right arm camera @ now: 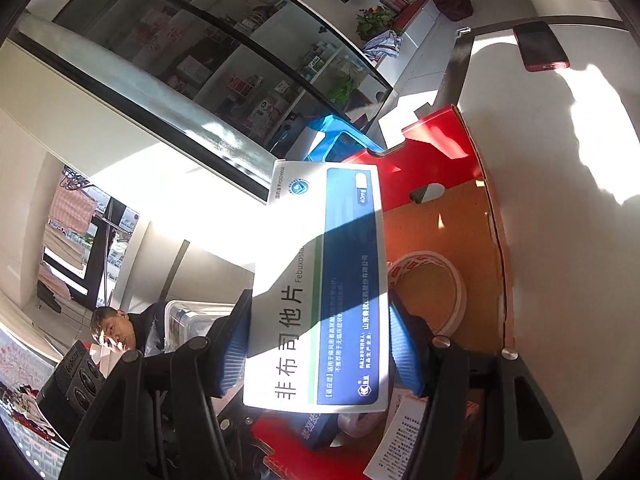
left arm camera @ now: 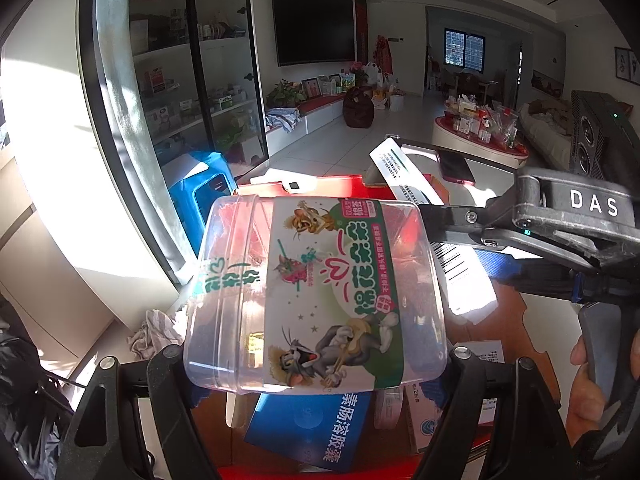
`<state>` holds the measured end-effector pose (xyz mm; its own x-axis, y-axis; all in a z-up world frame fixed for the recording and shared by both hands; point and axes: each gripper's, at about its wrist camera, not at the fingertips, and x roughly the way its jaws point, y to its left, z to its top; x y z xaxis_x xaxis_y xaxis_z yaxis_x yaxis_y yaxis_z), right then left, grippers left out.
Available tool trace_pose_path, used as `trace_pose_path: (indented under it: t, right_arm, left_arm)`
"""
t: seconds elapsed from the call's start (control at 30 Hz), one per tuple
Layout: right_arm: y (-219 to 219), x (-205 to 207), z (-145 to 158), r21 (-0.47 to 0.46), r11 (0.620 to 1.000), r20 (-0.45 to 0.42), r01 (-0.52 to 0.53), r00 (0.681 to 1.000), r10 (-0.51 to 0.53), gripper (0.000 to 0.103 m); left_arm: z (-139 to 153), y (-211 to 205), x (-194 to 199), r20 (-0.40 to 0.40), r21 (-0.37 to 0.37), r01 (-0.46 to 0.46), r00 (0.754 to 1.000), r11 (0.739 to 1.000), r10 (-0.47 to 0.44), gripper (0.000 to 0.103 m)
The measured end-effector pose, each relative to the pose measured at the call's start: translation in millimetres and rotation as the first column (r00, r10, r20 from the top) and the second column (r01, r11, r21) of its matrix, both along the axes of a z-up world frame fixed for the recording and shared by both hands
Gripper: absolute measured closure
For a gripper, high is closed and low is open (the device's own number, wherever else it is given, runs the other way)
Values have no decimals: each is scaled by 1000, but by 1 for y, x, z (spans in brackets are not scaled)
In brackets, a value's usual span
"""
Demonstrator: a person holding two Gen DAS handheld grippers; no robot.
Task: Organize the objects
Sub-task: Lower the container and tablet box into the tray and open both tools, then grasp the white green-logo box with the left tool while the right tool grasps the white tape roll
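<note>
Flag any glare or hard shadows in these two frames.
Left wrist: sun blows out the wall at left; the clear tub stays readable. Right wrist: a hard shadow cuts across the pill box, its upper left washed out; sun patches on the white table.

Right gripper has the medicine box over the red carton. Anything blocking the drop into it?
Partly. The medicine box is held above the red carton. A tape roll lies on the floor below, and a leaflet nearer. The far corner looks bare.
</note>
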<state>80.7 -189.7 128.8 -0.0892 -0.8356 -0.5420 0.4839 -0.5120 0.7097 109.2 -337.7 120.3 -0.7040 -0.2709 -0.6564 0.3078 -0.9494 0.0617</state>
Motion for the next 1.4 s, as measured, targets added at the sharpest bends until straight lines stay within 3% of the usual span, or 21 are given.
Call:
trace_pose_path:
  t: [0.27, 0.47, 0.77, 0.83, 0.9, 0.97, 1.03, 1.17, 1.3, 1.4]
  right_arm:
    - [-29, -2, -14, 164, 986, -84, -11, 996, 25, 41]
    - [-25, 12, -15, 196, 979, -113, -50, 991, 74, 34]
    - [8, 50, -22, 371, 927, -121, -48, 988, 99, 34]
    - [29, 57, -18, 311, 950, -103, -27, 993, 62, 34]
    - [63, 62, 1, 142, 989, -114, 40, 993, -24, 33]
    - [104, 67, 26, 39, 987, -191, 157, 971, -146, 23]
    - [147, 67, 40, 32, 959, -267, 280, 927, -262, 4]
    - [211, 41, 22, 301, 821, -393, 485, 848, -356, 3]
    - [248, 13, -8, 419, 737, -434, 530, 830, -350, 3]
    - [259, -8, -30, 444, 731, -404, 518, 844, -353, 3]
  left_arm:
    - [-14, -7, -12, 23, 15, -19, 1000, 1000, 18, 19]
    - [-29, -14, -13, 60, 75, -29, 998, 997, 24, 19]
    - [-41, 13, 2, 83, 52, 91, 992, 995, -95, 19]
    - [-33, 16, 7, 68, 45, 94, 993, 995, -97, 19]
    - [-21, 18, 9, 45, 35, 101, 994, 994, -102, 18]
    - [-4, 23, 10, 19, 13, 112, 993, 994, -112, 15]
    - [12, 29, 9, -11, 8, 134, 991, 991, -134, 11]
    - [37, 47, 6, -48, 10, 161, 986, 987, -161, 10]
    - [52, 75, -4, -55, 75, 231, 972, 970, -228, 10]
    - [59, 102, -13, -45, 80, 289, 957, 954, -287, 10]
